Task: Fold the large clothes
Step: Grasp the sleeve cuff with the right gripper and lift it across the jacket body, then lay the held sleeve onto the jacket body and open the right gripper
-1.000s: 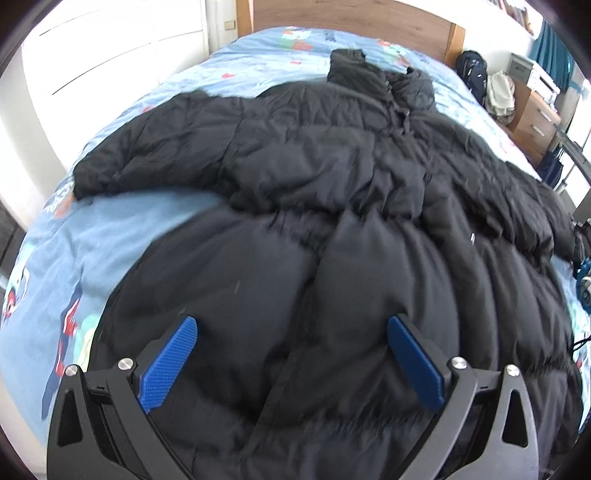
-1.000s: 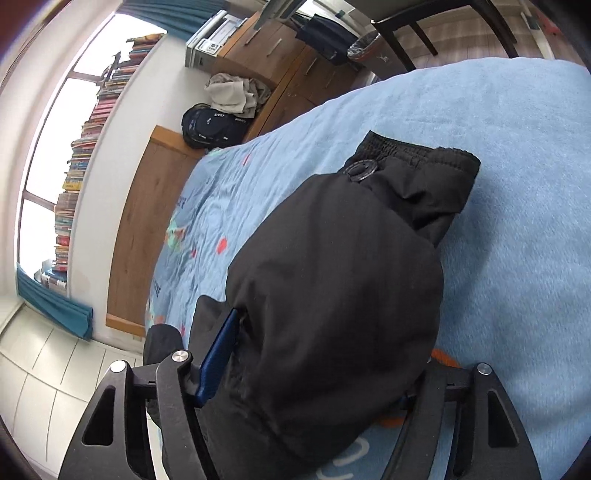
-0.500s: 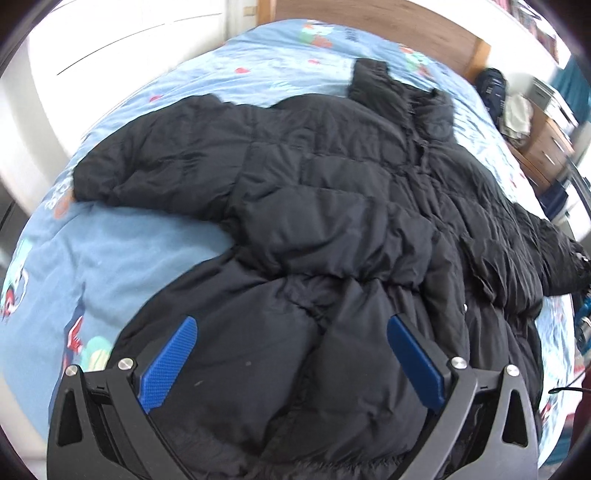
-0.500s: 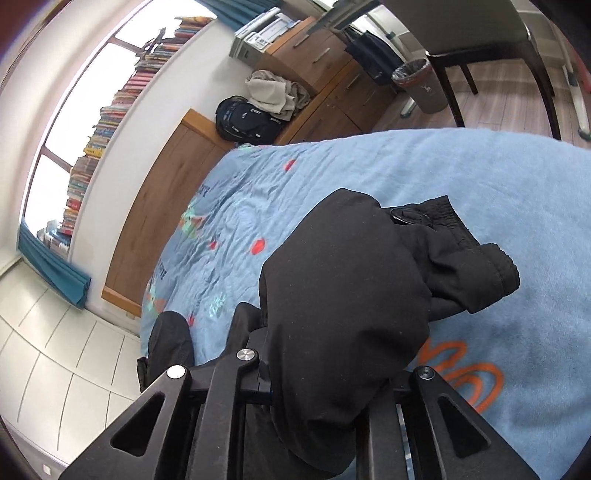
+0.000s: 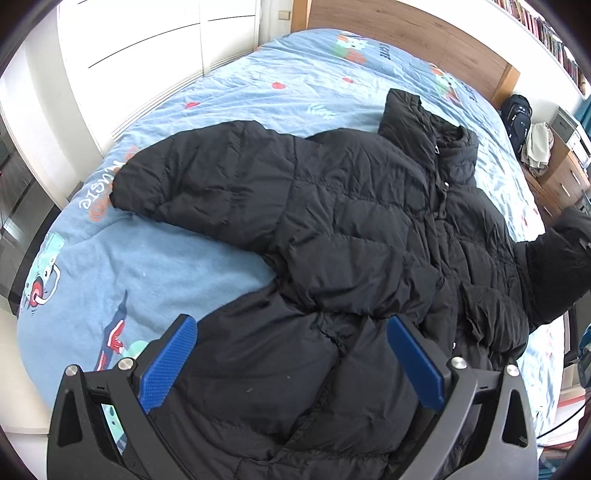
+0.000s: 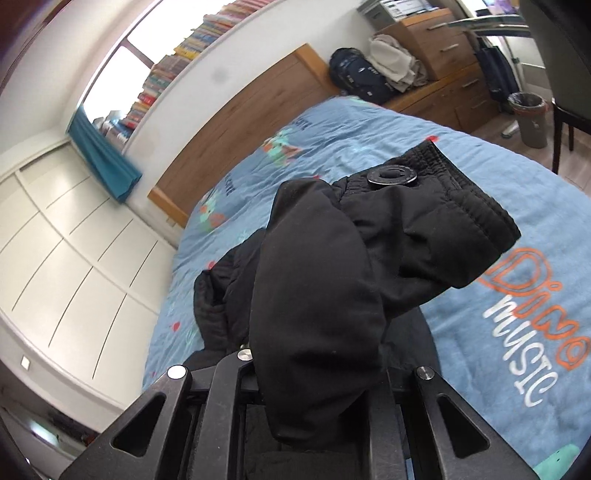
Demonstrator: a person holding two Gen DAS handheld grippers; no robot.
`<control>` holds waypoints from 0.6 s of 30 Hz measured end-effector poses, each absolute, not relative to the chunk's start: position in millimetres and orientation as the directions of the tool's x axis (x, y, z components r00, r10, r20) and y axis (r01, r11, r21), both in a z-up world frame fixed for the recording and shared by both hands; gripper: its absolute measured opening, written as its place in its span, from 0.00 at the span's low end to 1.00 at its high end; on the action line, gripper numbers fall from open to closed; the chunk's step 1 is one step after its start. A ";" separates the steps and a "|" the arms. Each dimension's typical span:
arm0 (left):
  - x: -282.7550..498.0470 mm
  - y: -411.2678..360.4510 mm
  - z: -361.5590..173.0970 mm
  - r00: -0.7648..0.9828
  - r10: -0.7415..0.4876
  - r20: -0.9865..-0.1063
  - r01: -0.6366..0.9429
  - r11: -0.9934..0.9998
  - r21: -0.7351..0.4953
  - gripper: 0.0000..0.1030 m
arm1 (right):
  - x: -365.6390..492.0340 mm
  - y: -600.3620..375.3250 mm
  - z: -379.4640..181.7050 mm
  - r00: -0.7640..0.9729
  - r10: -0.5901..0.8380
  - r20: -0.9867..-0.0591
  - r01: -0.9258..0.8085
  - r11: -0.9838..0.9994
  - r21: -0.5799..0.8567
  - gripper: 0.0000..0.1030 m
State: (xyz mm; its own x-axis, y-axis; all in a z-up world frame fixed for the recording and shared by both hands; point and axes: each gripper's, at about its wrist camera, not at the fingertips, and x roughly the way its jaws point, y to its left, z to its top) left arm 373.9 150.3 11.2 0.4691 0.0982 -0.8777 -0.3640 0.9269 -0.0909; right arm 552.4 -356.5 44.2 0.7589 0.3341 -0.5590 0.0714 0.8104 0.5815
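A large black puffer jacket (image 5: 354, 229) lies spread front-up on the blue bed (image 5: 155, 266), collar toward the headboard, left sleeve stretched out to the left. My left gripper (image 5: 291, 354) is open and empty, hovering above the jacket's hem. My right gripper (image 6: 314, 373) is shut on the jacket's right sleeve (image 6: 332, 280) and holds it lifted off the bed, the cuff with its snap button (image 6: 393, 175) hanging forward. The raised sleeve shows at the right edge of the left wrist view (image 5: 561, 269). The right gripper's fingers are hidden by the fabric.
A wooden headboard (image 5: 406, 33) stands at the far end of the bed. A wooden dresser (image 6: 443, 48) with clothes and a dark backpack (image 6: 354, 74) stands beside the bed. White wardrobe doors (image 6: 66, 236) line one side. A bin (image 6: 528, 118) and chair stand on the floor.
My right gripper closed on the sleeve and lifted it off the bed, swinging it toward the jacket body. My left gripper rose and drew back, showing more of the jacket.
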 end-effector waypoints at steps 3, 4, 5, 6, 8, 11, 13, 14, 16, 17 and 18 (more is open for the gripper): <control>370.0 159.3 13.9 0.466 0.106 -0.878 -0.372 0.924 -0.086 1.00 | 555.2 -314.4 40.6 0.718 0.373 -0.588 0.015 0.836 0.548 0.16; 368.7 163.2 13.5 0.463 0.109 -0.879 -0.377 0.922 -0.084 1.00 | 554.9 -301.8 37.4 0.703 0.383 -0.599 0.000 0.842 0.539 0.16; 367.8 166.4 12.5 0.459 0.112 -0.881 -0.383 0.920 -0.082 1.00 | 554.7 -288.3 33.6 0.688 0.395 -0.609 -0.015 0.847 0.532 0.16; 366.5 171.1 11.3 0.453 0.114 -0.884 -0.390 0.917 -0.081 1.00 | 554.4 -275.8 30.9 0.674 0.403 -0.619 -0.029 0.852 0.523 0.16; 364.4 179.0 7.5 0.441 0.115 -0.890 -0.405 0.911 -0.083 1.00 | 551.3 -248.7 21.9 0.641 0.417 -0.645 -0.063 0.866 0.497 0.16; 362.1 186.4 2.9 0.430 0.114 -0.896 -0.415 0.906 -0.084 1.00 | 544.3 -213.4 5.5 0.584 0.429 -0.689 -0.119 0.885 0.450 0.16; 361.3 189.3 0.8 0.426 0.115 -0.897 -0.417 0.905 -0.082 1.00 | 537.2 -188.4 -8.3 0.544 0.420 -0.727 -0.162 0.902 0.401 0.16; 360.4 190.7 -0.7 0.424 0.114 -0.898 -0.419 0.904 -0.083 1.00 | 532.4 -175.8 -17.3 0.519 0.415 -0.747 -0.181 0.908 0.378 0.16; 360.5 192.5 -3.2 0.418 0.111 -0.901 -0.421 0.903 -0.084 1.00 | 521.6 -159.4 -34.5 0.478 0.401 -0.781 -0.218 0.916 0.337 0.19; 360.2 193.1 -4.5 0.416 0.109 -0.903 -0.421 0.903 -0.085 1.00 | 515.4 -151.9 -42.4 0.465 0.387 -0.796 -0.234 0.921 0.311 0.20; 359.9 193.0 -5.2 0.415 0.109 -0.903 -0.421 0.903 -0.084 1.00 | 510.0 -146.1 -48.9 0.457 0.371 -0.809 -0.247 0.926 0.286 0.20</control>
State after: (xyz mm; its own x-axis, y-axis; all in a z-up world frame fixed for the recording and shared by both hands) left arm 359.9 193.0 -5.2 0.4150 0.1092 -0.9033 -0.4212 0.9030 -0.0844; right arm 510.0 -146.1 -48.9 0.4565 0.3713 -0.8085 -0.2465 0.9260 0.2860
